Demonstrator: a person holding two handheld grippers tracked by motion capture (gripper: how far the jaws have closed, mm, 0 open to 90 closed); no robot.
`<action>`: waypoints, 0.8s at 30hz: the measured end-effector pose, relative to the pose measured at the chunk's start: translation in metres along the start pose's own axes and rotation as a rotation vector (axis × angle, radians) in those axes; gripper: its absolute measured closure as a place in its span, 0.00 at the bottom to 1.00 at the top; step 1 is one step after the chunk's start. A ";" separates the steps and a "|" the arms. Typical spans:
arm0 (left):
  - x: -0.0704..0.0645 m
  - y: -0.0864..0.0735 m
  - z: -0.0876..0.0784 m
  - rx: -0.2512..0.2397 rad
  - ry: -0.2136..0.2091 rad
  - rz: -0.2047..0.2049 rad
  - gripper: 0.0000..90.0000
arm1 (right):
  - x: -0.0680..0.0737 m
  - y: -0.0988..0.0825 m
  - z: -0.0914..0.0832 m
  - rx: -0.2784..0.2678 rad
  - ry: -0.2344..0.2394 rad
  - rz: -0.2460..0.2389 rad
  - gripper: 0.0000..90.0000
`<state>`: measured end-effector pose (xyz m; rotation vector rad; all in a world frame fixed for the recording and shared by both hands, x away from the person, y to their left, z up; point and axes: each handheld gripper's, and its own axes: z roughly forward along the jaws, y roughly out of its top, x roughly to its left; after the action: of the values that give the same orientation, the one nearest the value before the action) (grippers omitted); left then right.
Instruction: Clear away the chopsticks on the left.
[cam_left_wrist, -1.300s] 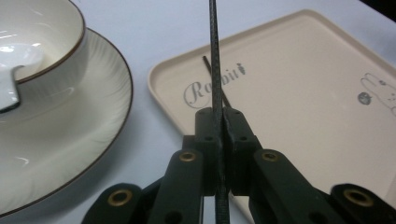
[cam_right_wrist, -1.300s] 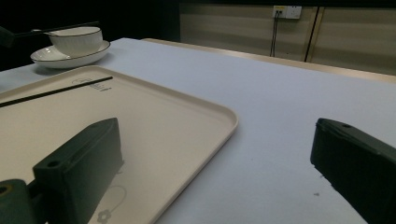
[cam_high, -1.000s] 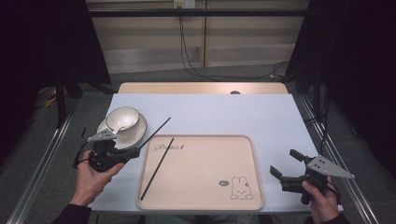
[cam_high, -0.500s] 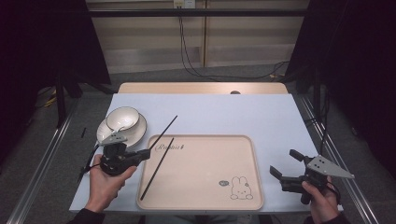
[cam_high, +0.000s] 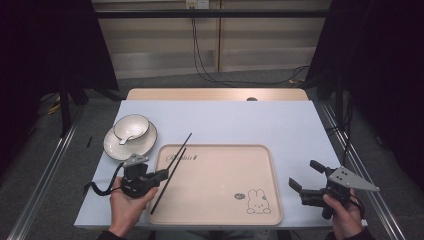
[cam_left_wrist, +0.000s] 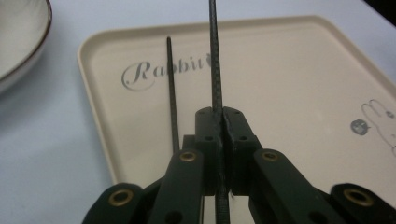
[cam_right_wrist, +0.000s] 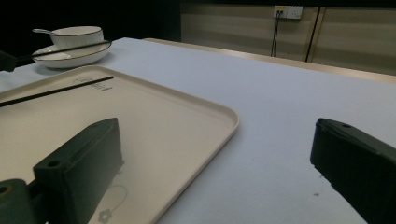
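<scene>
Left tongs (cam_left_wrist: 219, 140): pinching one chopstick (cam_left_wrist: 214, 60), over the tray (cam_high: 260, 155) at 9 o'clock.
Right tongs (cam_high: 307, 176): spread, idle.
Tip: lower level beside the other chopstick (cam_left_wrist: 172, 93).

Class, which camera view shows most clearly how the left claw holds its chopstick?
The left gripper view: the left claw is shut on one chopstick, seen close up. The high view shows claw and chopstick small; the right gripper view shows a thin chopstick far off.
</scene>
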<state>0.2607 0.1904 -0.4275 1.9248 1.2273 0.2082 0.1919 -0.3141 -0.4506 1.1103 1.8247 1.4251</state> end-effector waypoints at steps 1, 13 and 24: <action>-0.001 -0.003 0.002 0.007 0.009 -0.001 0.95 | 0.000 0.000 0.000 0.000 0.000 0.000 0.02; -0.006 -0.012 0.017 0.086 0.040 -0.033 0.95 | 0.001 0.000 0.000 0.001 -0.002 0.000 0.02; -0.007 -0.015 0.030 0.159 0.086 -0.023 0.95 | 0.001 0.000 0.000 0.001 0.000 0.001 0.02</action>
<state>0.2627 0.1712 -0.4560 2.0545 1.3579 0.1877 0.1915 -0.3133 -0.4507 1.1117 1.8252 1.4247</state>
